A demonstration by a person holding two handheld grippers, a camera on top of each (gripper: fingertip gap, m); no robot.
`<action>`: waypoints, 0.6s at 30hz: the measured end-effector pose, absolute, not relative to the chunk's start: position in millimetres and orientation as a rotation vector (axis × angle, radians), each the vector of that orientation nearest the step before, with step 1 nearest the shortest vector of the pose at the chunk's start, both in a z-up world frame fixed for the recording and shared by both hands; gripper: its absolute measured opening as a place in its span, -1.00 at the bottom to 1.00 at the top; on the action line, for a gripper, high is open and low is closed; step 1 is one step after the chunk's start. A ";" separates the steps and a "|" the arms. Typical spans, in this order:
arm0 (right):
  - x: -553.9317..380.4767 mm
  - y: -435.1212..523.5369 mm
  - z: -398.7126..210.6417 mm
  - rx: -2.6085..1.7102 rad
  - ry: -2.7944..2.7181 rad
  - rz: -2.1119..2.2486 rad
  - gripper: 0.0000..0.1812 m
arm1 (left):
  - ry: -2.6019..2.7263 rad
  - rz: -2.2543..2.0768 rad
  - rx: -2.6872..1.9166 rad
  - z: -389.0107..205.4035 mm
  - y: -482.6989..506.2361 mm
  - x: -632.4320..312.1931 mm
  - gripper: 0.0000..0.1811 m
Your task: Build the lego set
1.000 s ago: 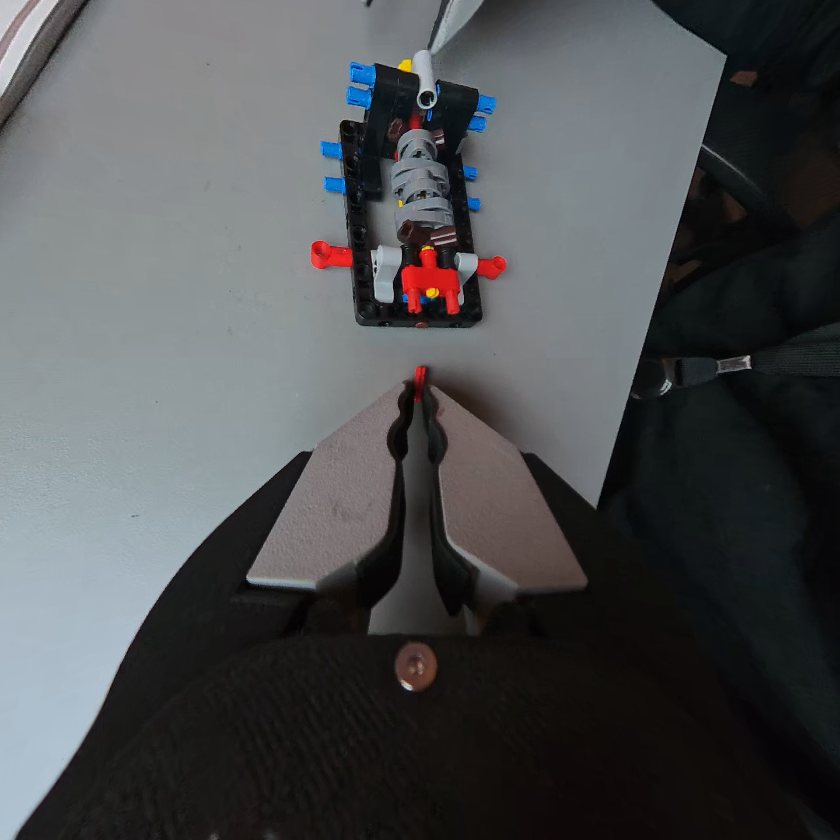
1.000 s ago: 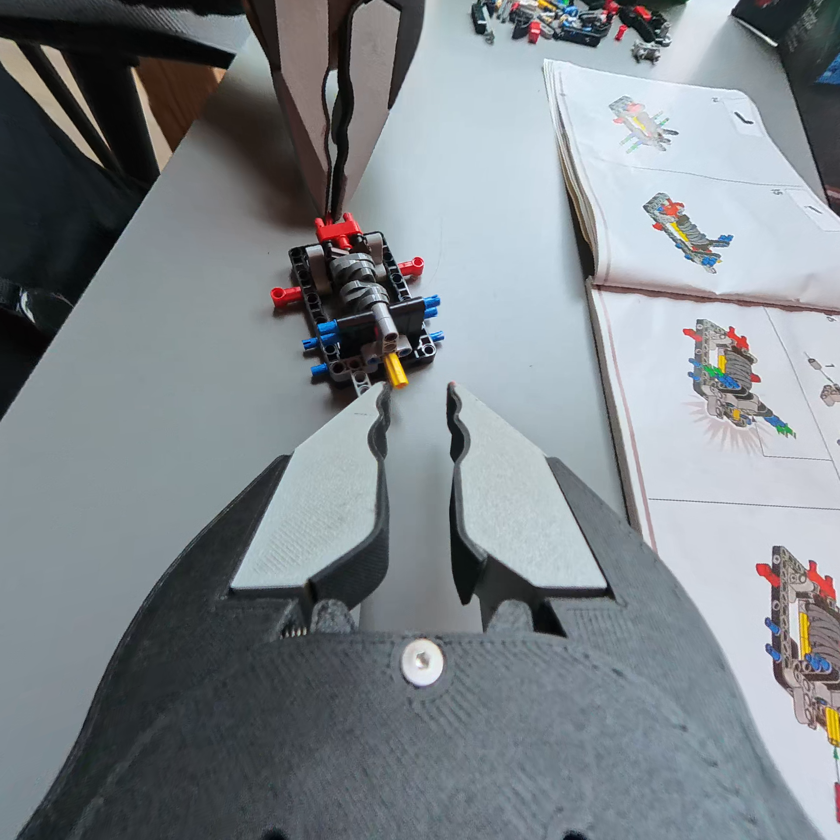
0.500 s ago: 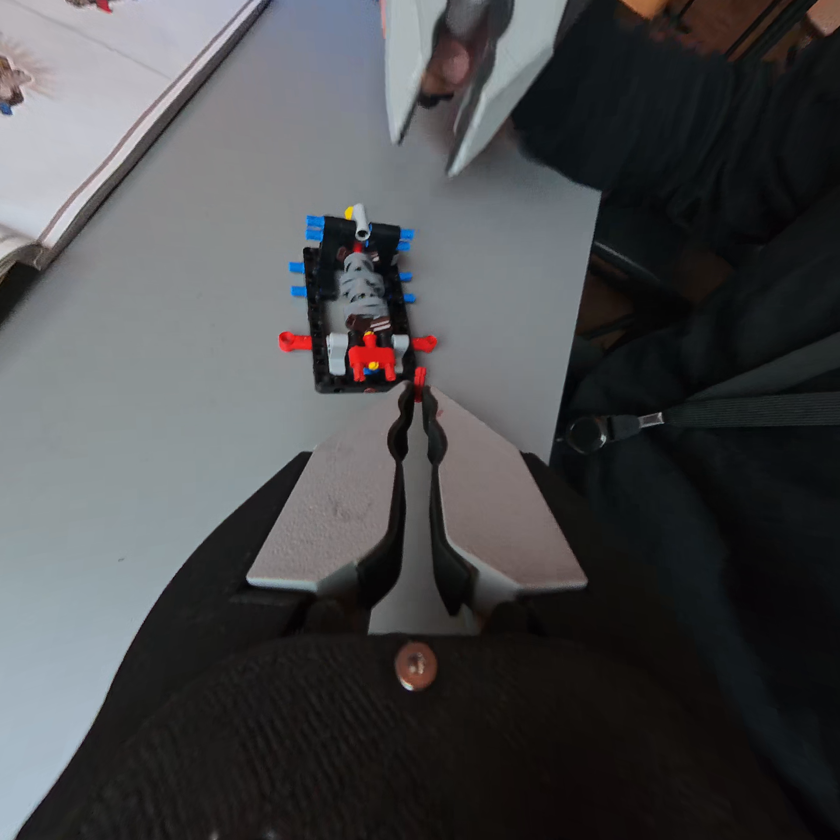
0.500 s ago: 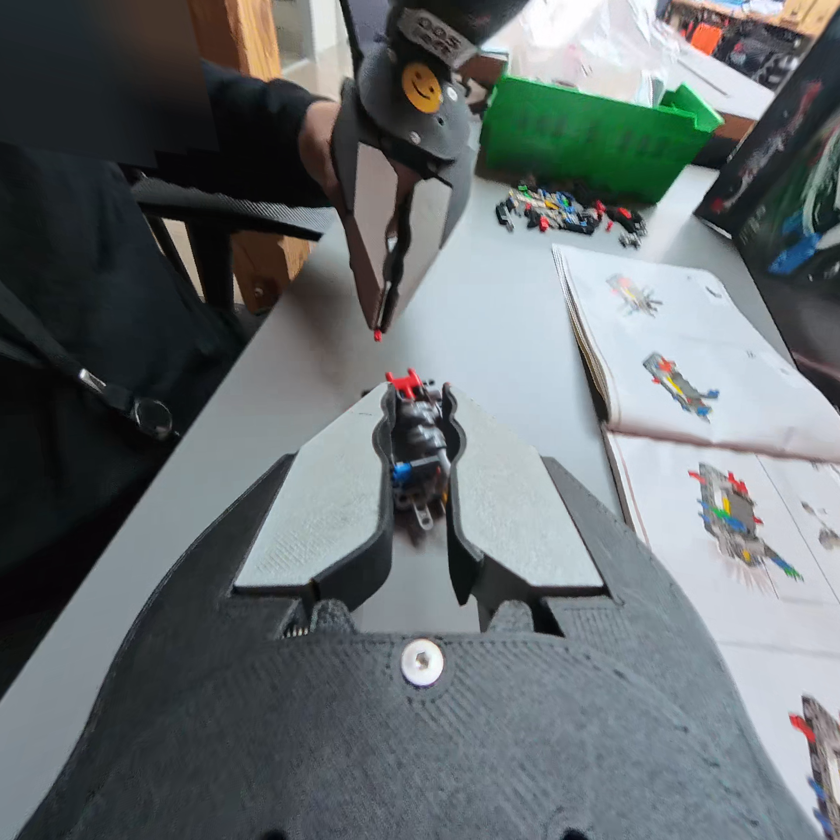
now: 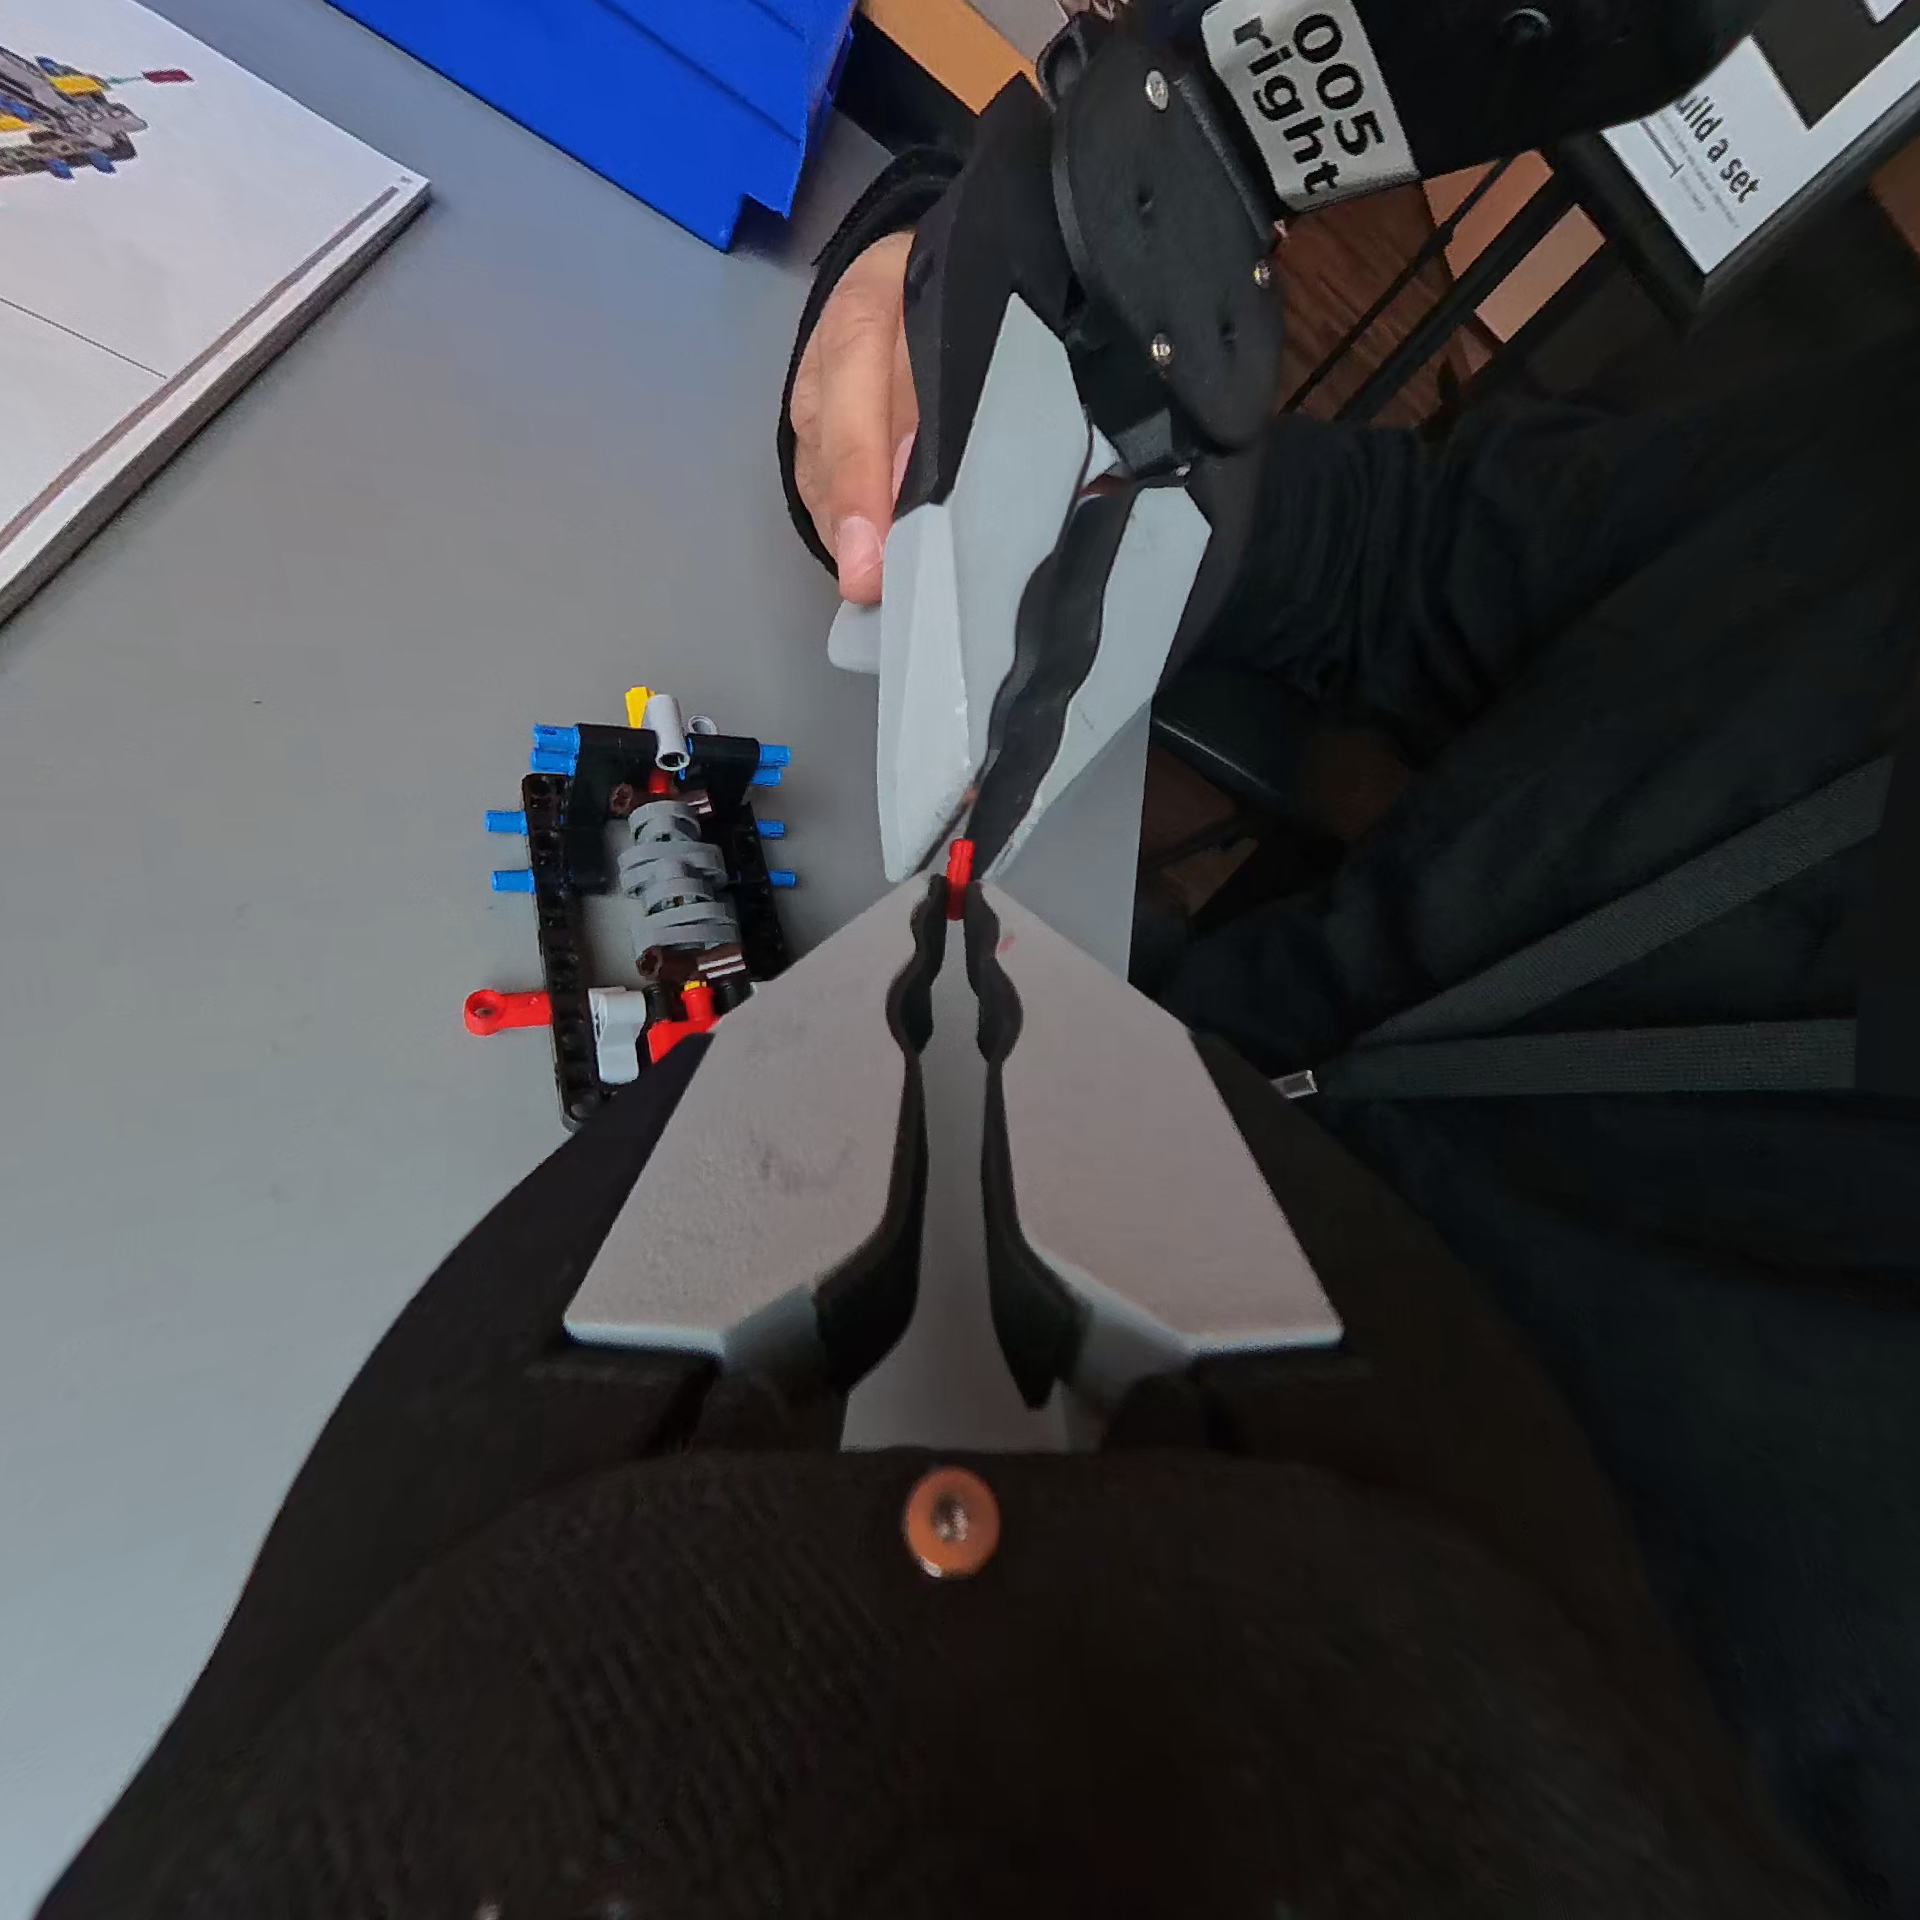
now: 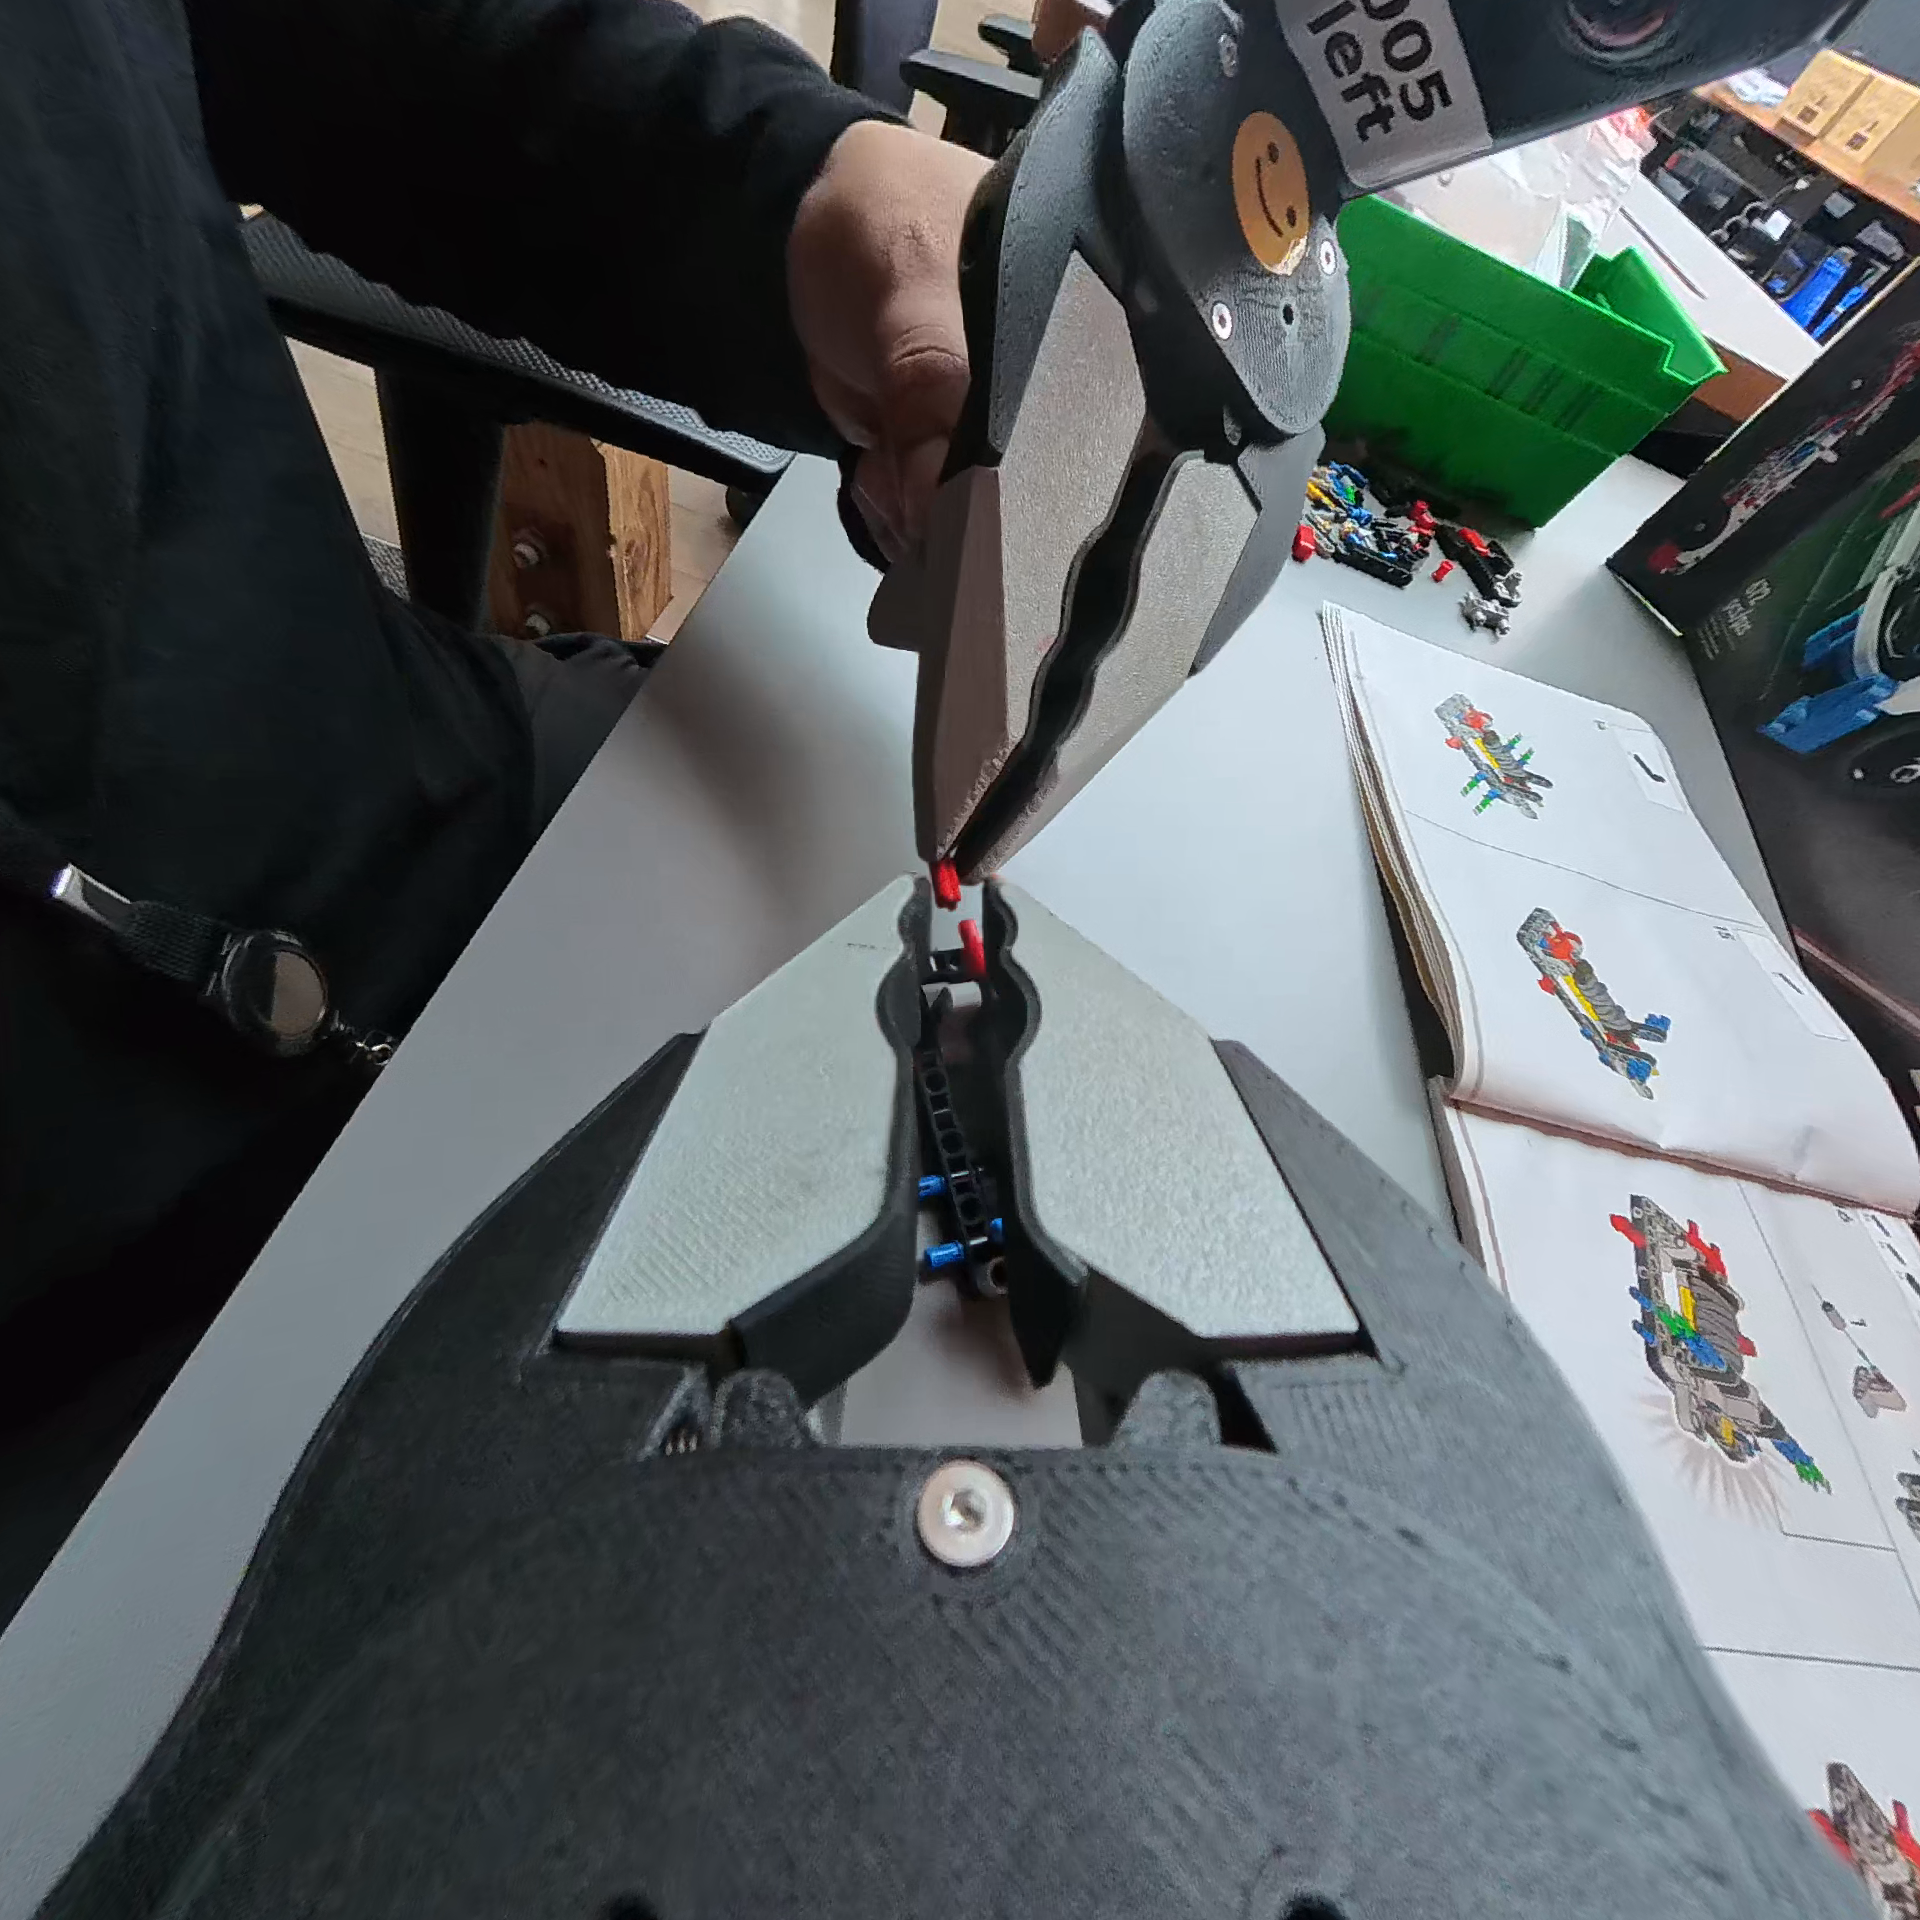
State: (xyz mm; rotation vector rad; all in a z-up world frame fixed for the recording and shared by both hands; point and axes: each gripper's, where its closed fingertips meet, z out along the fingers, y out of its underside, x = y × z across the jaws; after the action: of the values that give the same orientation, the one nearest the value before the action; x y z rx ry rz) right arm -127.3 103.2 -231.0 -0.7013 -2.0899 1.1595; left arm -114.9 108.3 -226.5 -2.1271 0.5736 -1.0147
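Observation:
The lego assembly (image 5: 655,883), a black frame with a grey crank, blue pins and red parts, lies flat on the grey table (image 5: 364,623). My left gripper (image 5: 953,894) is shut on a small red pin (image 5: 958,878) and holds it in the air above the assembly's near right corner. My right gripper (image 5: 966,831) comes down from the upper right, tip to tip with the left. In the right wrist view my right gripper (image 6: 954,899) stands narrowly open and empty. The red pin (image 6: 943,883) in the left gripper (image 6: 951,862) sits at its mouth. The assembly (image 6: 961,1143) shows through the gap, on the table below.
An open instruction booklet (image 6: 1558,935) lies to the right. Beyond it are a pile of loose parts (image 6: 1392,540), a green bin (image 6: 1486,364) and the set's box (image 6: 1818,582). A blue bin (image 5: 644,94) stands at the table's other end. A person's dark sleeve (image 6: 468,260) is beside the table edge.
Both grippers have lifted off the table and come together tip to tip. My right gripper's jaws have narrowed. The left still holds the red pin. The assembly has stayed on the table.

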 end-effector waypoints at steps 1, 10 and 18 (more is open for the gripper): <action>-127.3 103.8 -231.9 -0.699 -2.091 1.151 -0.95 | 0.573 -1.018 -2.132 -227.2 108.5 -114.9 -0.99; -128.8 104.4 -233.0 -0.657 -2.074 1.093 -0.98 | 0.422 -1.172 -2.178 -233.6 109.1 -120.4 -0.99; -126.7 101.5 -233.8 -0.621 -2.083 1.086 -0.97 | 0.372 -1.305 -2.163 -232.4 107.3 -117.6 -1.00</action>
State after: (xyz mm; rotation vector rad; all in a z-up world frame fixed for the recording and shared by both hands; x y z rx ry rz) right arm -126.7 101.5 -233.8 -0.6210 -2.0831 1.0863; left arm -117.6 107.3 -232.4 -2.1628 0.3716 -1.3050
